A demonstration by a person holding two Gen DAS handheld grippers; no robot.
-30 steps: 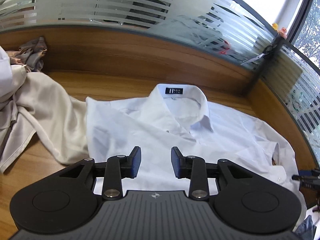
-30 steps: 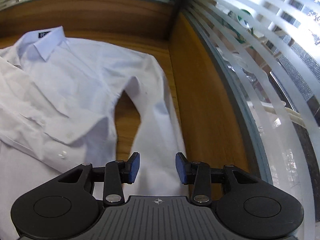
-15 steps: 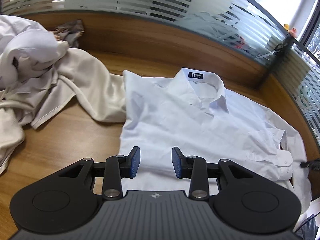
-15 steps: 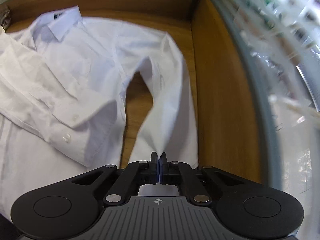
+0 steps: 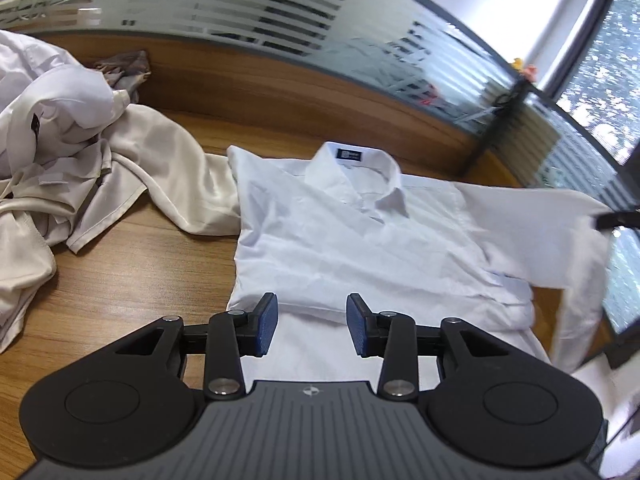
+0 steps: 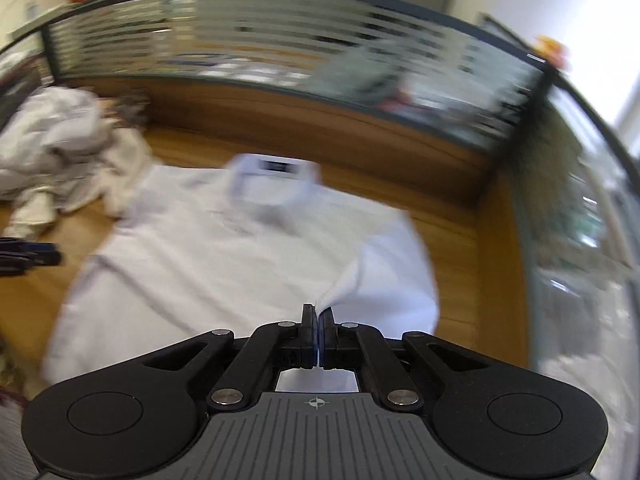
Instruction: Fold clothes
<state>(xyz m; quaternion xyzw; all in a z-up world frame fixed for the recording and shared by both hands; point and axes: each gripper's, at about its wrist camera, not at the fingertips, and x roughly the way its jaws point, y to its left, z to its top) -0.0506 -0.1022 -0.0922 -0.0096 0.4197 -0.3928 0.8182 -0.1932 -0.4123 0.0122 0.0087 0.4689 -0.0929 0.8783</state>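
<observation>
Right gripper (image 6: 318, 334) clenched on shirt sleeve (image 6: 384, 276), mid-fold (view blurred); next: lay across shirt (image 5: 352, 240) ahead. Left gripper (image 5: 312, 326) released.

Bright daylight; right view motion-blurred

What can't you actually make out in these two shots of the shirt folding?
- Collar label text: too small in the left wrist view, blurred in the right.
- White shirt hem: hidden behind the left claw body.
- Sleeve cuff: pinched inside the shut right claw; the whole view is motion-blurred.
- Beige clothes pile: cut off by the left edge.
- Dark crumpled cloth: too small to identify.
</observation>
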